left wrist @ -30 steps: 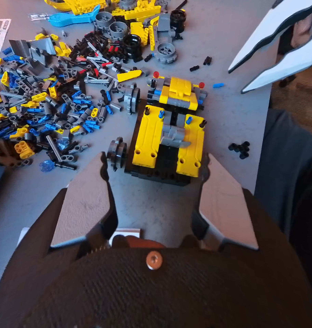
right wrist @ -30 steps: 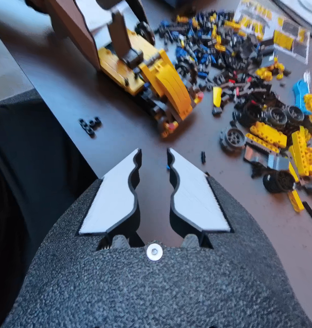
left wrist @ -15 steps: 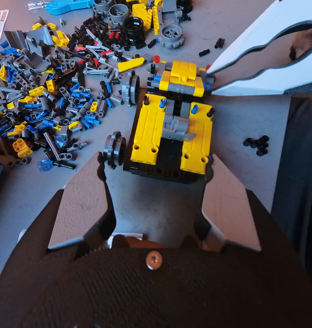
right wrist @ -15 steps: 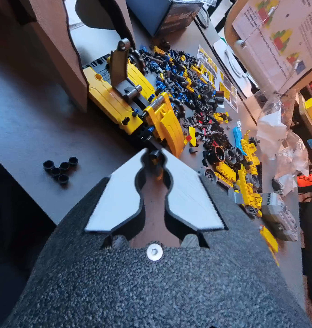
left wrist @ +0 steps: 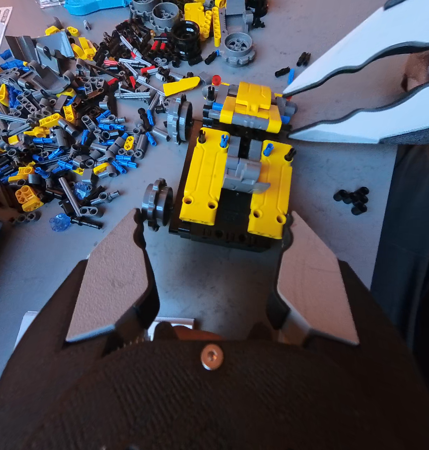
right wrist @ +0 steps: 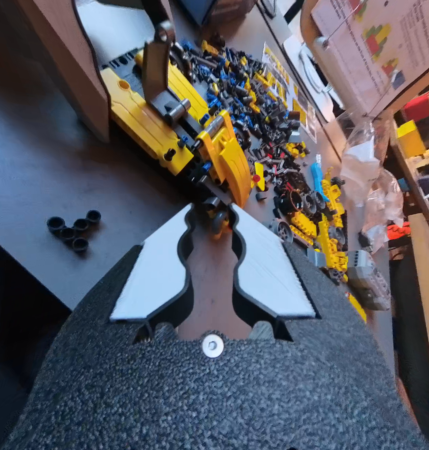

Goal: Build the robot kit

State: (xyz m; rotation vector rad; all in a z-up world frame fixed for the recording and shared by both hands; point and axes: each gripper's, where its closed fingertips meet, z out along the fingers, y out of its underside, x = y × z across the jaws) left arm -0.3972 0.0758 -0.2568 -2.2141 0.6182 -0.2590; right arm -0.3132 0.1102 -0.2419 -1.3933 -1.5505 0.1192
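Observation:
A yellow and black brick-built vehicle (left wrist: 235, 170) sits on the grey table (left wrist: 208, 280). My left gripper (left wrist: 213, 218) is open wide and its brown fingers flank the vehicle's rear end. The right fingertip (left wrist: 288, 220) is at the rear corner and the left one is beside a dark grey wheel hub (left wrist: 157, 202). My right gripper (right wrist: 211, 209) is open, its white fingers either side of the grey and yellow front corner (right wrist: 218, 222) of the vehicle (right wrist: 159, 126). It also shows in the left wrist view (left wrist: 287, 114). The left gripper's brown fingers (right wrist: 86, 73) show behind the vehicle.
A wide pile of small loose pieces (left wrist: 62, 134) covers the table's left. Grey wheels (left wrist: 237, 48) and a black tyre (left wrist: 186, 34) lie beyond. A black connector cluster (left wrist: 353, 198) lies near the right table edge (left wrist: 388, 219). Plastic bags (right wrist: 369, 170) and printed sheets lie farther off.
My right gripper came in from the upper right to the vehicle's front corner, and its fingers now stand a little wider apart. My left gripper edged closer to the vehicle's rear.

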